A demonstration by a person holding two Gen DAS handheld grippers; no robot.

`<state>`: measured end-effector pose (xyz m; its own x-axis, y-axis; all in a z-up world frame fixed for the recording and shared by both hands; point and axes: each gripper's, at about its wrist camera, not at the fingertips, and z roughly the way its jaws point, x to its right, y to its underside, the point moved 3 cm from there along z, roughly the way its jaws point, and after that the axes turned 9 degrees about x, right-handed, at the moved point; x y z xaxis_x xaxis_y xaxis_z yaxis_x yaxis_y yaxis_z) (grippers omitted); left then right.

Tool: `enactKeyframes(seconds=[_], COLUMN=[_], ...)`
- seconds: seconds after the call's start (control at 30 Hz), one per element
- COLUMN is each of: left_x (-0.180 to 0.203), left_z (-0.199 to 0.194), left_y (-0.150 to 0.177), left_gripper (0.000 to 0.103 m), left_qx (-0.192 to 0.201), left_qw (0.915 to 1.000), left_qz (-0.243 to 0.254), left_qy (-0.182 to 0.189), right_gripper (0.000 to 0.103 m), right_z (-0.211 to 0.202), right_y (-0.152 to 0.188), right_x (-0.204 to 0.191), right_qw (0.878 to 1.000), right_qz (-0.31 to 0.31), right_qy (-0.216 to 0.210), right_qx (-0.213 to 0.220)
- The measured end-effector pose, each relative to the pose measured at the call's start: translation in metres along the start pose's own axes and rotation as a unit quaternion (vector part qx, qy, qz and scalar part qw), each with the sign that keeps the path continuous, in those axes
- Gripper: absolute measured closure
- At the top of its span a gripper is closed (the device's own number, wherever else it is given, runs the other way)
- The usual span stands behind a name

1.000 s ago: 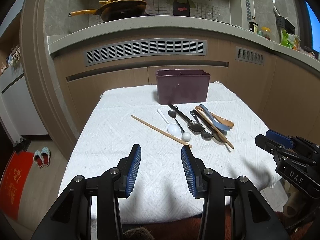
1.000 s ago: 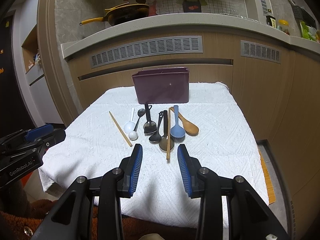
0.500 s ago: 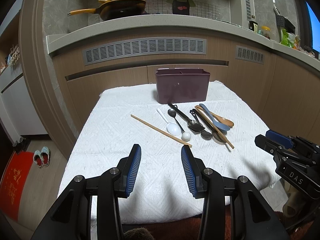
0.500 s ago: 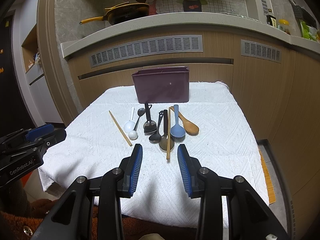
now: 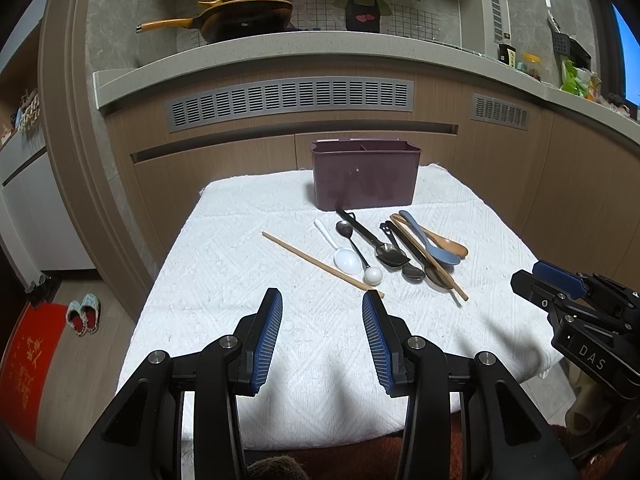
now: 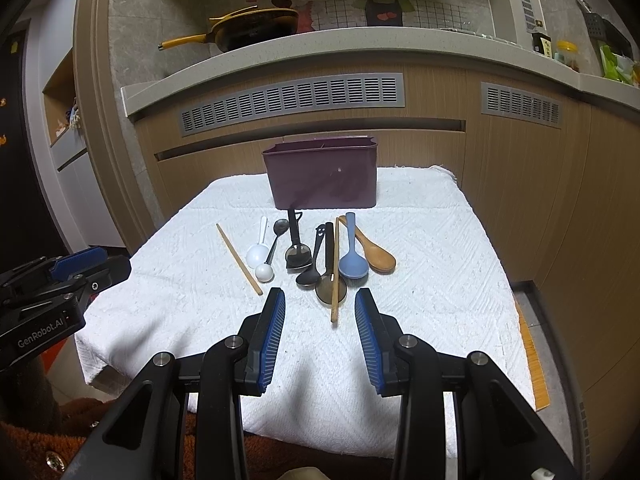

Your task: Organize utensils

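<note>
I see my left gripper (image 5: 322, 304) and right gripper (image 6: 320, 302) spread, empty. The chopstick (image 6: 239, 258) lies near-to-far; my left view alone shows slippers (image 5: 83, 314), probably.

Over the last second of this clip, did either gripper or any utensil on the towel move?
Nothing visibly changed. The left gripper and right gripper hang open and empty over the near edge of the white towel, touching nothing. The chopsticks, spoons and ladles lie loose as before in front of the purple caddy, which shows no utensil above its rim.

"DAS" on right gripper (image 5: 560, 286), "GenRobot.AI" on left gripper (image 6: 86, 266)
</note>
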<state>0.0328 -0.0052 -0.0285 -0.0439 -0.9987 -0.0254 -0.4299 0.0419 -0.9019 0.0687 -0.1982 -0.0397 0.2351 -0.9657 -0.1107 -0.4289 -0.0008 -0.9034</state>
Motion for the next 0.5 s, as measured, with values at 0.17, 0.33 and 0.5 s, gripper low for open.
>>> enactKeyframes(seconds=[0.17, 0.33, 0.5], left_x=[-0.0001, -0.0007, -0.0006], left_z=[-0.0001, -0.0001, 0.0011], left_y=[-0.0002, -0.0022, -0.0027], left_gripper=[0.060, 0.060, 0.060], left_qx=[0.000, 0.000, -0.004], left_qw=[1.0000, 1.0000, 1.0000], left_qz=[0.000, 0.000, -0.003], left_qy=[0.000, 0.000, 0.002], right_gripper=[0.068, 0.068, 0.068], right_z=[-0.0005, -0.0003, -0.0001], right_y=[-0.0007, -0.0003, -0.0001], right_x=[-0.0002, -0.0003, -0.0004], right_qw=[1.000, 1.000, 1.000], right_qz=[0.000, 0.000, -0.002], right_qy=[0.000, 0.001, 0.000], right_qx=[0.000, 0.000, 0.001])
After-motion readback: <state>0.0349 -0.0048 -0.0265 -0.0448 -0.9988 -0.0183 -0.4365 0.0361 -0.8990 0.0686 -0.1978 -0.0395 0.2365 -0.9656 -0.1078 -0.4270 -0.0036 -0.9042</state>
